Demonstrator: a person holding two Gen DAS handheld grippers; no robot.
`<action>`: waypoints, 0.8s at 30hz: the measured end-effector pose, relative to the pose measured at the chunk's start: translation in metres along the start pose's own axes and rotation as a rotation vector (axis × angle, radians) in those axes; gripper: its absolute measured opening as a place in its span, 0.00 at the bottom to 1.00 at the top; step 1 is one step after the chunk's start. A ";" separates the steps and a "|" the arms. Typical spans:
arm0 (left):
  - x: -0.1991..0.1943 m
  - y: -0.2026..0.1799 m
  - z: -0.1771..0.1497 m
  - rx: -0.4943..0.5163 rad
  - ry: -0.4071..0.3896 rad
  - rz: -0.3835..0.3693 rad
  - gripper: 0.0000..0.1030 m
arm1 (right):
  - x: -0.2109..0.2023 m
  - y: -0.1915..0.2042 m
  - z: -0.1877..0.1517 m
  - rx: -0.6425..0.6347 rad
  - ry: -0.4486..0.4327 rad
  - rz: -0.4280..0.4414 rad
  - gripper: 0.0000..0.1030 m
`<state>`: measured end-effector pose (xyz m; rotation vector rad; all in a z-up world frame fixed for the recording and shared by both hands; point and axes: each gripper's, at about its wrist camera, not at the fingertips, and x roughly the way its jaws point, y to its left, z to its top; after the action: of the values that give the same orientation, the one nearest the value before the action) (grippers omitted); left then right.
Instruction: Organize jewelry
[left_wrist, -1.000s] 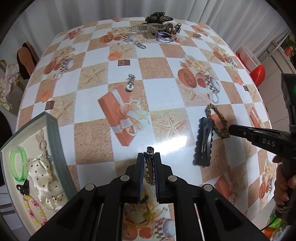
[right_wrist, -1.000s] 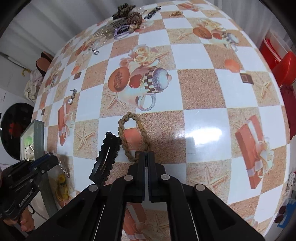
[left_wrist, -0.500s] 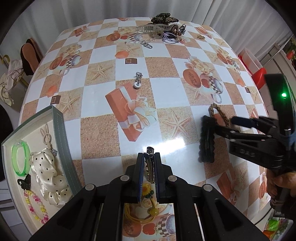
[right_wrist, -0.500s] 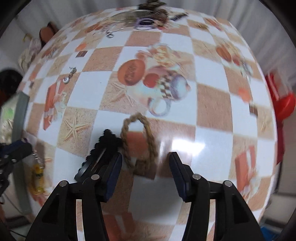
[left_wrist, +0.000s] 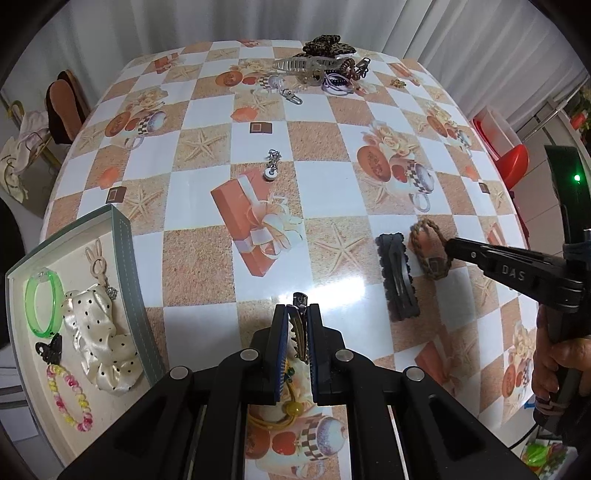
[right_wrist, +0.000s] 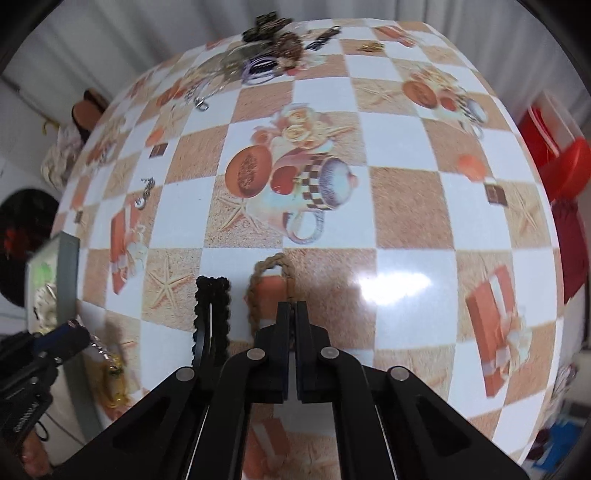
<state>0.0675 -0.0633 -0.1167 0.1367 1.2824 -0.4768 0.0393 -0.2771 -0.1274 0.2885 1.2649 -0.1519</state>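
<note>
My left gripper (left_wrist: 298, 320) is shut on a metal hair clip (left_wrist: 300, 325) with yellow ornaments hanging below it, held above the table's near edge. My right gripper (right_wrist: 292, 309) is shut on the right side of a brown braided bracelet (right_wrist: 269, 284) lying on the table; it also shows in the left wrist view (left_wrist: 430, 253). A black lace hair clip (right_wrist: 211, 314) lies just left of the bracelet. A grey-rimmed tray (left_wrist: 127, 280) at the left holds a green bangle (left_wrist: 43, 306), a dotted white scrunchie (left_wrist: 99, 343), a bead bracelet and small pieces.
A pile of hair clips and ties (left_wrist: 325, 68) lies at the table's far edge. A small silver charm (left_wrist: 272, 168) lies mid-table. A red stool (left_wrist: 513, 162) stands beyond the right edge. A chair with clothes (left_wrist: 59, 110) stands at the far left.
My right gripper opened half a second ago and has now closed on the braided bracelet. The left gripper holds the hair clip steady.
</note>
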 end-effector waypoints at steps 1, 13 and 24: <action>-0.002 -0.001 -0.001 -0.001 -0.001 -0.001 0.15 | -0.003 -0.002 -0.002 0.011 0.001 0.005 0.02; -0.030 0.008 -0.014 -0.033 -0.005 -0.001 0.15 | -0.035 0.003 -0.011 0.057 -0.002 0.023 0.01; -0.051 0.020 -0.027 -0.052 -0.005 0.016 0.15 | -0.002 -0.001 -0.011 0.037 0.084 -0.023 0.11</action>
<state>0.0413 -0.0219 -0.0803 0.1021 1.2869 -0.4298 0.0286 -0.2748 -0.1287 0.3151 1.3501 -0.1841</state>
